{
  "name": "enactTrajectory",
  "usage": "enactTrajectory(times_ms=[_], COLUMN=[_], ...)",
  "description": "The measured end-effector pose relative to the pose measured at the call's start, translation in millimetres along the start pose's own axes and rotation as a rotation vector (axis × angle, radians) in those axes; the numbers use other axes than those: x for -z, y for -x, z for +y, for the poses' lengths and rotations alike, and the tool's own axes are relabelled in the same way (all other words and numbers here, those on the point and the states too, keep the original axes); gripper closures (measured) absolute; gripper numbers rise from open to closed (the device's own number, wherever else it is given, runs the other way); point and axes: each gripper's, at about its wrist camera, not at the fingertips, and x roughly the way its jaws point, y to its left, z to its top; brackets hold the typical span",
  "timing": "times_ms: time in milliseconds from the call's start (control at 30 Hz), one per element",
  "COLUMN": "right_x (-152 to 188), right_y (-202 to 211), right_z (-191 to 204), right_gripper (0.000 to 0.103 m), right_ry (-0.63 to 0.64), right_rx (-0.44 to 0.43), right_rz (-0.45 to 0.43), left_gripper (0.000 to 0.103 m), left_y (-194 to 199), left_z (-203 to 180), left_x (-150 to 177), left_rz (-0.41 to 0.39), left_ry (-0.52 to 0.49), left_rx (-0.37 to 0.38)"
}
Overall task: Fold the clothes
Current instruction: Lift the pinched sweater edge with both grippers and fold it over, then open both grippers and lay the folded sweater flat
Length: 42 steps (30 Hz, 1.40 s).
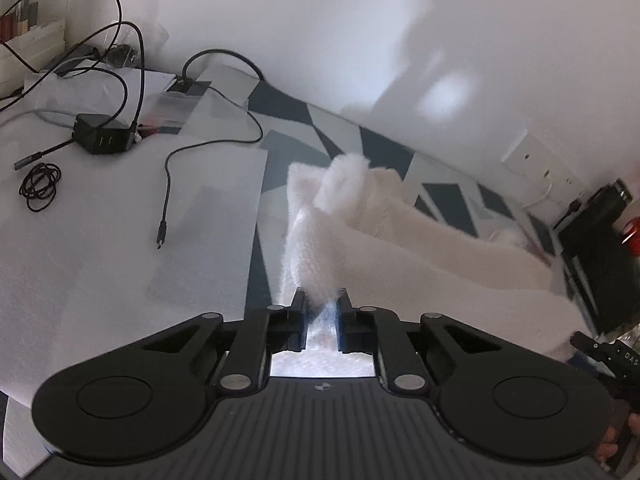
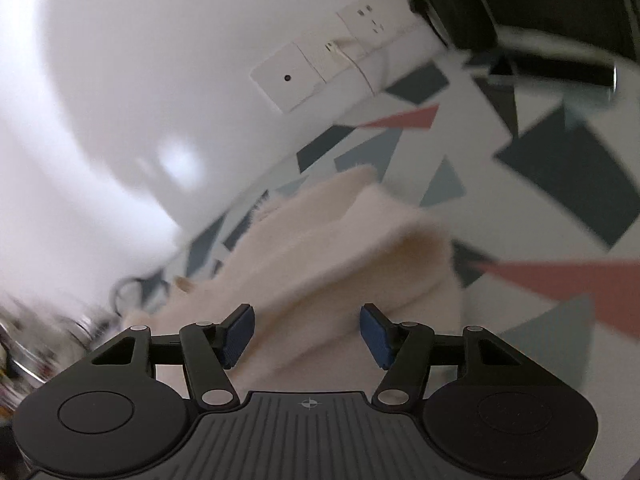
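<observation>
On the bench (image 1: 120, 264), which is covered by a cloth with dark, grey and pink geometric shapes, a fluffy white garment (image 1: 400, 248) is spread towards the right side, partly raised off the surface. A fold of it is pinched between the narrowly closed left tongs (image 1: 322, 304), and the fabric is seen drawn up from there in a ridge running to the far end. In the right wrist view the same garment (image 2: 320, 264) is seen below and beyond the right tongs (image 2: 307, 330), which are spread wide with nothing gripped between the blue pads (image 2: 374, 334). At the far left of the bench a black charger block (image 1: 102, 138) and loose black cables (image 1: 40, 186) are laid on white sheeting. Wall sockets (image 2: 316, 68) are mounted on the white wall behind.
</observation>
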Motion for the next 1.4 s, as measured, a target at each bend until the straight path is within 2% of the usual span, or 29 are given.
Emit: enactTrajectory(times_ms=[67, 133, 167, 200, 267, 400, 533, 667, 767, 933, 1033, 1067, 1100, 1167, 1200, 1267, 1300, 1333, 1400], right_x=[-1, -2, -3, -4, -6, -17, -43, -72, -84, -94, -93, -93, -93, -95, -94, -93, -92, -91, -89], right_y=[-3, -7, -9, -11, -11, -3, -2, -21, -55, -115, -133, -135, -136, -129, -121, -102, -94, -88, -83], right_z=[-2, -3, -3, -2, 1, 18, 38, 54, 56, 50, 43, 42, 42, 42, 42, 39, 38, 35, 28], right_gripper=[0.05, 0.063, 0.077, 0.085, 0.091, 0.093, 0.093, 0.093, 0.094, 0.094, 0.094, 0.087, 0.072, 0.066, 0.062, 0.054, 0.052, 0.051, 0.049], right_ry=[-0.021, -0.026, -0.024, -0.023, -0.007, 0.052, 0.075, 0.1, 0.112, 0.125, 0.133, 0.132, 0.127, 0.12, 0.125, 0.141, 0.152, 0.165, 0.189], right_rx=[-0.006, 0.001, 0.009, 0.015, 0.009, -0.016, -0.057, -0.068, -0.027, 0.069, 0.118, 0.128, 0.137, 0.13, 0.12, 0.11, 0.109, 0.118, 0.146], right_rz=[-0.002, -0.008, -0.008, -0.008, -0.029, -0.105, -0.17, -0.195, -0.157, -0.082, -0.079, -0.078, -0.082, -0.1, -0.121, -0.179, -0.203, -0.209, -0.196], left_gripper=[0.091, 0.092, 0.092, 0.092, 0.092, 0.093, 0.093, 0.093, 0.093, 0.093, 0.092, 0.091, 0.089, 0.086, 0.079, 0.052, 0.025, 0.015, 0.015], left_y=[5, 8, 10, 12, 13, 17, 18, 6, -16, -84, -119, -130, -138, -139, -135, -123, -117, -107, -87], left_z=[-2, -5, -6, -7, -10, -15, -21, -21, -18, -8, -5, -4, -4, -3, -3, -3, -2, -6, -13], left_x=[-4, -8, -10, -12, -16, -28, -49, -73, -84, -84, -77, -75, -74, -75, -76, -78, -80, -80, -80], left_rz=[-0.017, -0.034, -0.042, -0.05, -0.068, -0.108, -0.153, -0.191, -0.199, -0.13, -0.068, -0.043, -0.02, -0.019, -0.03, -0.057, -0.071, -0.109, -0.179], left_ry=[0.013, 0.02, 0.023, 0.027, 0.027, 0.037, 0.036, 0.063, 0.087, 0.094, 0.058, 0.043, 0.034, 0.014, 0.005, -0.013, -0.022, -0.045, -0.112], left_rx=[0.015, 0.026, 0.032, 0.037, 0.04, 0.057, 0.085, 0.084, 0.048, -0.072, -0.113, -0.122, -0.131, -0.129, -0.118, -0.09, -0.076, -0.076, -0.083])
